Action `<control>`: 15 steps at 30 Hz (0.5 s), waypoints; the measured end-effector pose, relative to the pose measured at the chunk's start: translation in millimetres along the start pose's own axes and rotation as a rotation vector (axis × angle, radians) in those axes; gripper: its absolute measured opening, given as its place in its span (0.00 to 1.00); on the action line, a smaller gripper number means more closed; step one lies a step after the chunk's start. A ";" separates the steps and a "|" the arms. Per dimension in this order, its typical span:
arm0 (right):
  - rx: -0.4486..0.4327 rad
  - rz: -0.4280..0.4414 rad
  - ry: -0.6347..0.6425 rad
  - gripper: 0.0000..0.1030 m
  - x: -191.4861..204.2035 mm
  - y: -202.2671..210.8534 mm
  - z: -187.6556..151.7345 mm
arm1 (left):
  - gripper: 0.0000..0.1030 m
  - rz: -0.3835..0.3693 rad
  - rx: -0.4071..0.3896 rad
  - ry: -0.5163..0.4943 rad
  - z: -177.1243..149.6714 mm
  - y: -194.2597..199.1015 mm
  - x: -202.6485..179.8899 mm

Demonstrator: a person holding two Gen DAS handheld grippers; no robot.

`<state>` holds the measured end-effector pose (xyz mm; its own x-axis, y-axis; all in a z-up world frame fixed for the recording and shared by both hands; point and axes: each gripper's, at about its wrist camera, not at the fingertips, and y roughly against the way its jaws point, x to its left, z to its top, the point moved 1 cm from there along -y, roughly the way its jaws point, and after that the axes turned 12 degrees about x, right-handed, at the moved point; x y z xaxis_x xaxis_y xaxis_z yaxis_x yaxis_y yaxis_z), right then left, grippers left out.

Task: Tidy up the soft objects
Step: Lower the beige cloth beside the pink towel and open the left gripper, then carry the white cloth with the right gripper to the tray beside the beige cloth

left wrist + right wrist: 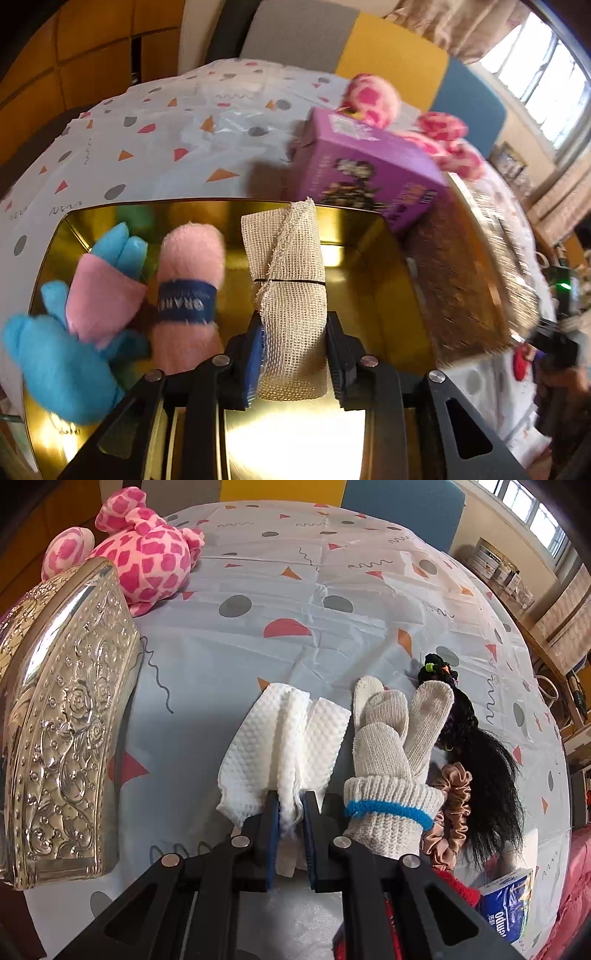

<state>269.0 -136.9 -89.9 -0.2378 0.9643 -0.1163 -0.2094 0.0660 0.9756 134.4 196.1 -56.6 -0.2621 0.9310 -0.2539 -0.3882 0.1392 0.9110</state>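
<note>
Left gripper (291, 363): a rolled beige mesh cloth (286, 280), bound by a thin black band, stands between the jaws over the gold tin (369, 295). The left pad touches the roll; the right pad looks to stand just off it, so no firm clamp is visible. Along the tin's left side lie a pink roll with a blue label (190, 291) and a pink-and-blue plush (74, 325).

Right gripper (290, 830): jaws drawn nearly together, pinching a folded white waffle-textured cloth (284, 738) lying on the patterned tablecloth (314, 602).

Left wrist view only: a purple box (369, 166) leaning at the tin's far right corner.

Right wrist view only: an embossed silver lid (66, 720) at the tabletop's left edge, a knit glove with a blue band (388, 760) just right of the white cloth, a bronze scrunchie (452, 808) and a black hairpiece (484, 768) beyond it.

The pink spotted plush (147, 554) shows in both, at the far edge.
</note>
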 end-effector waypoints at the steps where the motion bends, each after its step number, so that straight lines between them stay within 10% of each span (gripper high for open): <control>1: -0.001 0.006 -0.005 0.11 -0.9 -0.1 0.0 | 0.36 0.013 0.008 0.003 3.7 -4.5 1.2; 15: -0.041 0.100 -0.106 0.07 -17.7 0.2 2.8 | 0.65 0.097 -0.084 -0.038 -36.4 30.3 14.4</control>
<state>275.9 -153.2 -87.1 -0.1590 0.9873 0.0038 -0.2287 -0.0406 0.9727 86.7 201.4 -44.5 -0.2692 0.9509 -0.1525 -0.4355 0.0210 0.8999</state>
